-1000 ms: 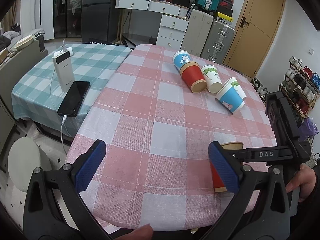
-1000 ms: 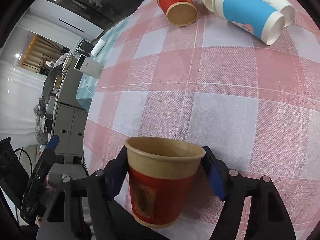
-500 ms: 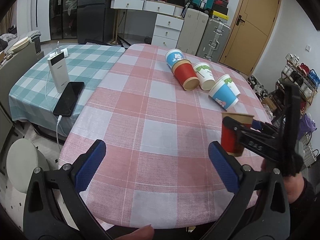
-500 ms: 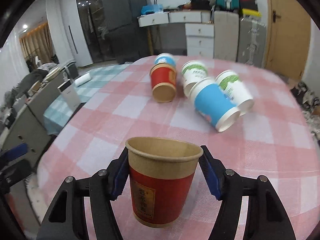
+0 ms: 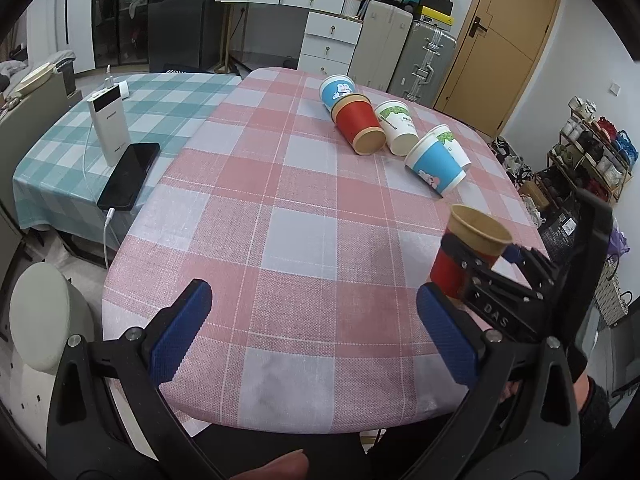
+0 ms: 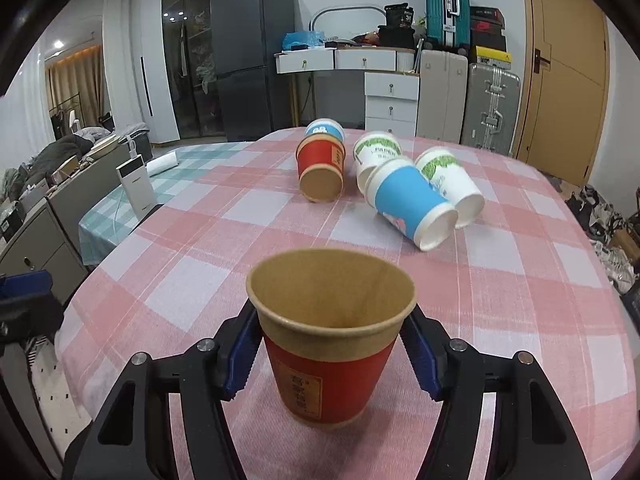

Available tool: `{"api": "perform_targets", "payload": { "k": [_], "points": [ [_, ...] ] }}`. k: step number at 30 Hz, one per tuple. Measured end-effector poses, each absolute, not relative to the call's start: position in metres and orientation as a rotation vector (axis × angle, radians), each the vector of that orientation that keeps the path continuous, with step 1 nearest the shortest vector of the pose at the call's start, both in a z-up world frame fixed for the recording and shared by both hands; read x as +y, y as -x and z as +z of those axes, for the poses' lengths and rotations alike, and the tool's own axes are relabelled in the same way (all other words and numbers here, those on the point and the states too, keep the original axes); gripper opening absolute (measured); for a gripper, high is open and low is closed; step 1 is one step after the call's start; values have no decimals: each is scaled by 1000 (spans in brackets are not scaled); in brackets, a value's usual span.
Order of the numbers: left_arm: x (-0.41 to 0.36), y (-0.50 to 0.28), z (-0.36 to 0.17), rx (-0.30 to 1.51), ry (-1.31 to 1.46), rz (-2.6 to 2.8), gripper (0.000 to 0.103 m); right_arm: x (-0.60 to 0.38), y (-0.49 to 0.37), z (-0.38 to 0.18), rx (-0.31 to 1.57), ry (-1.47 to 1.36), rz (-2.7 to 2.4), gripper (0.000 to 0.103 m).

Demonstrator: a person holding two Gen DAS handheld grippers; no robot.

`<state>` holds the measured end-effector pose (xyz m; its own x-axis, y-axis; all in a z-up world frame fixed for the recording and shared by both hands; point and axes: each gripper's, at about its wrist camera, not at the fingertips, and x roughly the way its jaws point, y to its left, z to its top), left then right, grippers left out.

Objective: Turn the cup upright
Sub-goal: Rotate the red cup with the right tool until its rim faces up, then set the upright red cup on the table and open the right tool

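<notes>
My right gripper [image 6: 330, 354] is shut on a red paper cup [image 6: 330, 360] with a brown rim, held upright with its mouth up, at or just above the pink checked tablecloth [image 6: 200, 248]. The same cup [image 5: 466, 252] and the right gripper [image 5: 476, 258] show at the right of the left wrist view, near the table's right edge. My left gripper [image 5: 312, 340] is open and empty over the table's near edge.
Several cups lie on their sides at the far middle: a red one [image 5: 358, 124], white-green ones [image 5: 396, 126], blue ones [image 5: 434, 166]. A phone [image 5: 128, 176] and power bank [image 5: 109, 124] sit on the green checked table at left.
The right gripper has swung the red cup from tilted to upright and moved it a little farther onto the table. The left gripper has stayed open and drawn back slightly.
</notes>
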<state>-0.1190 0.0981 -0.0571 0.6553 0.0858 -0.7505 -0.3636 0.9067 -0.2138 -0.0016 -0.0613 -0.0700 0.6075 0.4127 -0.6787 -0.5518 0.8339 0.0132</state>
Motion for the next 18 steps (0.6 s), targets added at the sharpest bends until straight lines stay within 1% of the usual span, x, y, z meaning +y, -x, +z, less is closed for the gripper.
{"api": "perform_targets", "payload": {
  "k": [3,4,5,7,14,18],
  "points": [
    [96,121,-55,819,361,264,102,-69,9,-76,746,197,569,67],
    [96,122,-55,819,360,265,102,-71,11,-76,751,195,579,68],
    [95,122,-55,821,360,266,102,-72,12,-76,766,195,591,80],
    [95,123,-55,825,363,274,102,-75,14,-76,793,203,603,99],
    [81,117,-56,842,352,251,102,-100,34,-60,799,208,623,101],
    [66,105,-54,849,330,212,102,-123,42,-33,735,136,611,101]
  ]
}}
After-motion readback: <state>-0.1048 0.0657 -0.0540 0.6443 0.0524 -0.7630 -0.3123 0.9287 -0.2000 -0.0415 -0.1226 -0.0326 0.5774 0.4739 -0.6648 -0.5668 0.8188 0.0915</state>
